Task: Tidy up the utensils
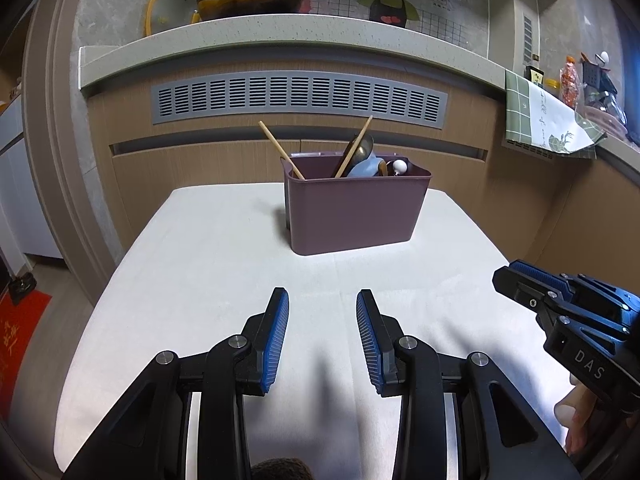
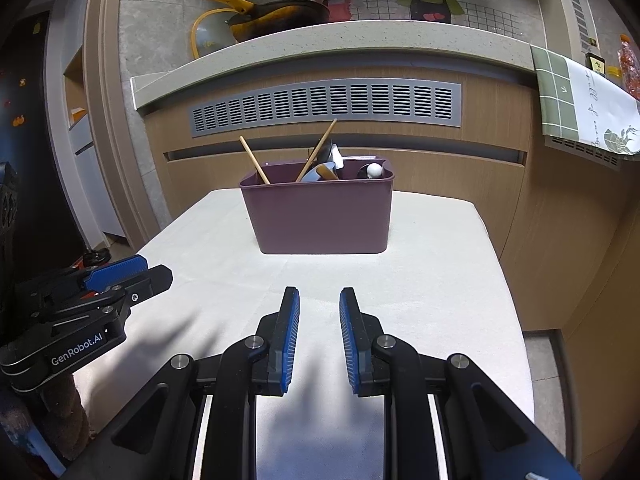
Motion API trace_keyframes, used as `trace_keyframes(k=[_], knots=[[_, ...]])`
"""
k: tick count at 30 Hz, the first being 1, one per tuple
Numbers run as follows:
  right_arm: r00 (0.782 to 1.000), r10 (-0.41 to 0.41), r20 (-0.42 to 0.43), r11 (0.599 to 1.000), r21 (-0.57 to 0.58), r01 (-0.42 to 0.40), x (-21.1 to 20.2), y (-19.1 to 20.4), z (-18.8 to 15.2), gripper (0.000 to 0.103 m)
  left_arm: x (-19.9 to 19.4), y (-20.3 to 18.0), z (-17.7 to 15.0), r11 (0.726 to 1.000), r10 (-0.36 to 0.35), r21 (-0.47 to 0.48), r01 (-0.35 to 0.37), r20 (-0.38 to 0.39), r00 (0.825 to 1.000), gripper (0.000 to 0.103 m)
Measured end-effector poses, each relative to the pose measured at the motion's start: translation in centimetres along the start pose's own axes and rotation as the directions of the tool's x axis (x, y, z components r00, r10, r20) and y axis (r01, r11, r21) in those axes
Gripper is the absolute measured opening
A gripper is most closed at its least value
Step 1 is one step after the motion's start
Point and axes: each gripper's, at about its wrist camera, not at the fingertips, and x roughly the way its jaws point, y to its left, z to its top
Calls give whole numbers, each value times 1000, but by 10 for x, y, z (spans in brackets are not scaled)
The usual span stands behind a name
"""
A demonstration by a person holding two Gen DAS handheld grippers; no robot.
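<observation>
Standing at the far end of the desk [image 1: 200, 280], purple caddy [image 2: 320, 216] with two chopsticks [image 2: 318, 148] and spoons leaning loose; left gripper [image 1: 322, 300] and right gripper [image 2: 319, 300] released, empty, well short; risk: reaching fingers [image 2: 290, 332] tipping it.

Bin [image 2: 320, 216] hides utensil ends (chopsticks [image 2: 256, 162]) — spoons indistinct.

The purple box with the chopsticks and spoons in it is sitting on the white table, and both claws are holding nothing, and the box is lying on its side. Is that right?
Nearly. The purple box is not on its side; it stands upright on the white table, chopsticks poking out the top, as the right wrist view shows. The left claw and right claw are indeed empty.
</observation>
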Motion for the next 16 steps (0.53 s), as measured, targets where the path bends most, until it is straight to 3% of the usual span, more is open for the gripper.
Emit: trace_keyframes(k=[11, 16], knots=[[1000, -17, -5, 1000, -3, 17, 2, 0, 0, 19, 5, 2, -1, 1000, 1, -4, -1, -24, 1000, 36], [999, -30, -20, 1000, 2, 30, 7, 3, 2, 20, 6, 17, 0, 997, -24, -70, 23, -13, 1000, 36]])
